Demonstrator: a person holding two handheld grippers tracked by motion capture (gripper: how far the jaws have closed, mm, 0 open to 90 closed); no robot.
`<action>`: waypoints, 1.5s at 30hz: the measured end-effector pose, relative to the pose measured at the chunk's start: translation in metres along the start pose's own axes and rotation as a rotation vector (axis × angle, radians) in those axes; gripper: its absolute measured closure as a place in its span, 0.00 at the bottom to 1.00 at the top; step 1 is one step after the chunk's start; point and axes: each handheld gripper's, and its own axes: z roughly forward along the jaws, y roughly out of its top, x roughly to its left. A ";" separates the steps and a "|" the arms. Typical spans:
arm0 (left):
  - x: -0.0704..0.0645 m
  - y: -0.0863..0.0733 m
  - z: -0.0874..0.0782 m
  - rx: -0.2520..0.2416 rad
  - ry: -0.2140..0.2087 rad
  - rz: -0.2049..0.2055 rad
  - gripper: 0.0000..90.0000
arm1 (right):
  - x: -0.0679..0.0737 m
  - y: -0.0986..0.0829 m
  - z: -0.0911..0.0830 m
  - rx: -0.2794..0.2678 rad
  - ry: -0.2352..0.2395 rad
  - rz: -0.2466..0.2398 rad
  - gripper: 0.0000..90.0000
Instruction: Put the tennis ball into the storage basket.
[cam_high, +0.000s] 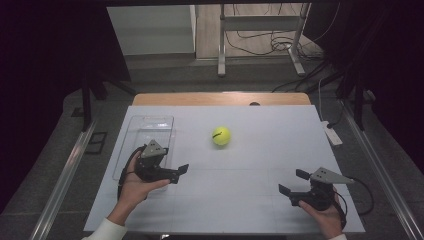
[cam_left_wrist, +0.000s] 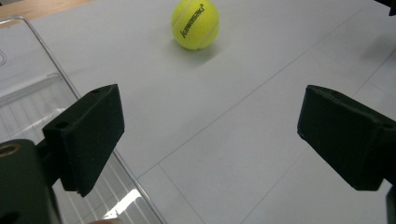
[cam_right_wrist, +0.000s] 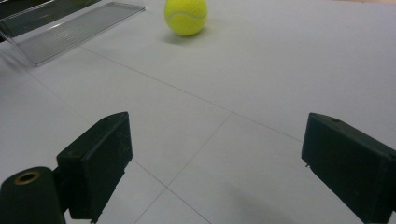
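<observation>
A yellow-green tennis ball (cam_high: 221, 135) lies on the white table top (cam_high: 250, 165), a little behind its middle. A clear plastic tray (cam_high: 145, 135) lies flat at the left. My left gripper (cam_high: 172, 161) is held at the tray's near right edge, open and empty, aimed toward the ball. In the left gripper view the ball (cam_left_wrist: 195, 23) sits far ahead of the spread jaws (cam_left_wrist: 210, 130), with the tray (cam_left_wrist: 28, 93) at the left. My right gripper (cam_high: 292, 181) hovers at the front right, open and empty. Its own view shows the ball (cam_right_wrist: 186, 16) and tray (cam_right_wrist: 70, 25) far beyond the gripper (cam_right_wrist: 217, 158).
A wooden strip (cam_high: 220, 98) borders the table's far edge. A white power strip (cam_high: 332, 135) lies at the right edge. Beyond the table stand metal frame legs (cam_high: 221, 45) with cables on the floor. Bare white surface lies between both grippers and the ball.
</observation>
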 end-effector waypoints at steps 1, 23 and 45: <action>0.000 0.001 0.000 0.001 0.001 0.001 0.09 | 0.000 0.000 0.000 0.000 0.000 0.000 0.10; -0.001 0.026 0.011 0.011 -0.017 0.027 0.10 | -0.001 0.000 0.003 0.001 0.001 0.002 0.10; -0.006 0.043 0.027 0.028 -0.035 0.052 0.10 | -0.003 0.000 0.003 0.004 0.000 0.005 0.10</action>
